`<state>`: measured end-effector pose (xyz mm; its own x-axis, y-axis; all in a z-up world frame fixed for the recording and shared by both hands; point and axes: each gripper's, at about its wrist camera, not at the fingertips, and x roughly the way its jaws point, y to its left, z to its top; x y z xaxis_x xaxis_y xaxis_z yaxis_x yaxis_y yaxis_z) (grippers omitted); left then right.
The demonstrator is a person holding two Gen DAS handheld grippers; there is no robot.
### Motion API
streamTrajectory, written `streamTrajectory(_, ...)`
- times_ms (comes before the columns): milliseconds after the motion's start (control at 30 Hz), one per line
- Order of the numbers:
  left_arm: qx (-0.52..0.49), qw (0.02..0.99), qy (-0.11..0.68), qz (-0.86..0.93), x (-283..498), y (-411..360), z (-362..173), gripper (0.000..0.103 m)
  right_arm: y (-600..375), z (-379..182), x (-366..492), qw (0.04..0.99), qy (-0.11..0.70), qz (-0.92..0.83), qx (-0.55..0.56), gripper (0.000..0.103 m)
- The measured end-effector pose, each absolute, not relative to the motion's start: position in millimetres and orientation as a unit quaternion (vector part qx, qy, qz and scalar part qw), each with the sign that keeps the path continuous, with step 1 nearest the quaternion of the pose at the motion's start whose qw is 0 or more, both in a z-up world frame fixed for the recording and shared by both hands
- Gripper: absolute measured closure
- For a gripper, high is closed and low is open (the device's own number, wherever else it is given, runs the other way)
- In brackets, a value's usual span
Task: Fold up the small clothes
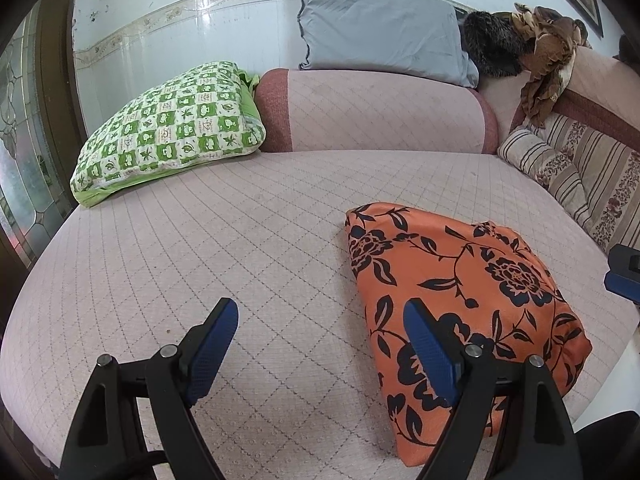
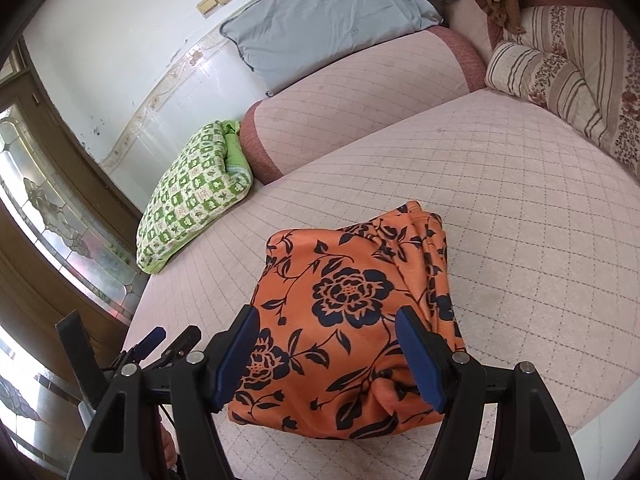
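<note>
The folded cloth (image 2: 352, 320) lies on the sofa seat (image 2: 520, 208), and with both grippers, left (image 1: 320, 344) and right (image 2: 326, 350), open and empty, a careless grab could undo the fold.

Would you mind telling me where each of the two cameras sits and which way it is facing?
Left wrist view: on the left hand-held gripper, angled down over the quilted sofa seat; its open fingers frame bare seat, the orange floral garment lying to their right.
Right wrist view: on the right hand-held gripper, angled down at the same garment, which lies beyond and below its open fingers; the left gripper shows at lower left.
Shared: the garment, green checked pillow, grey cushion, striped cushion.
</note>
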<state>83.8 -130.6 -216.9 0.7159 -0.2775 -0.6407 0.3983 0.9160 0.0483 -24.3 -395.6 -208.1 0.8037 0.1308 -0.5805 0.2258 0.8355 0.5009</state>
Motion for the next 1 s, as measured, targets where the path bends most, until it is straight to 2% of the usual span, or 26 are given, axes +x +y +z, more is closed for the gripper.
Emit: streamTrajectory(1000, 0.072, 0.926, 0.332, -0.163, 92, -117, -214, 0.018, -392, -207, -22, 0.906, 0.311, -0.013, 0.288, 0.029)
